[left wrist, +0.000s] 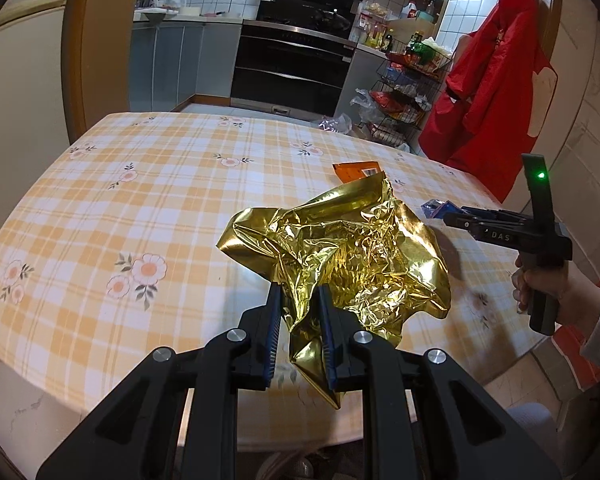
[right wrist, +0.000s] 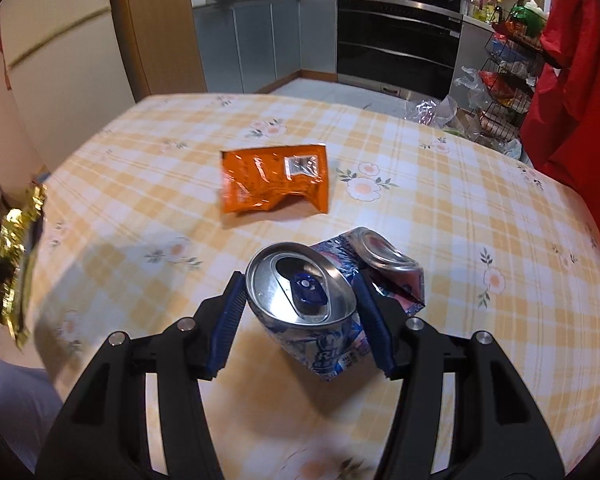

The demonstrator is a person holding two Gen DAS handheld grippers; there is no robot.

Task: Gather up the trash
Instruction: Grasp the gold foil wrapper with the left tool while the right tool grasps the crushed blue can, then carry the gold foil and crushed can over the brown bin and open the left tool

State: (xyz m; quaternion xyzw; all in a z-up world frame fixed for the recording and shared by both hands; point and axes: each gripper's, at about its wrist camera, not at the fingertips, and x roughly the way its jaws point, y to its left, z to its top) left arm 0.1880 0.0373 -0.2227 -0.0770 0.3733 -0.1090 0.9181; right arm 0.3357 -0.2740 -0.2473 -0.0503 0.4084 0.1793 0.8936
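My left tool point(left wrist: 298, 320) grips one crumpled gold foil wrapper point(left wrist: 340, 256) by its near corner, the sheet fanning forward and rightward, lifted off the checked counter point(left wrist: 140, 208). My right tool point(right wrist: 300, 312) pinches one crushed blue can point(right wrist: 320, 300) between its pads, lid tilted up toward the camera, body folded with its long axis running away to the right. One orange snack packet point(right wrist: 274, 178) lies flat ahead of that tool, its long side crosswise.
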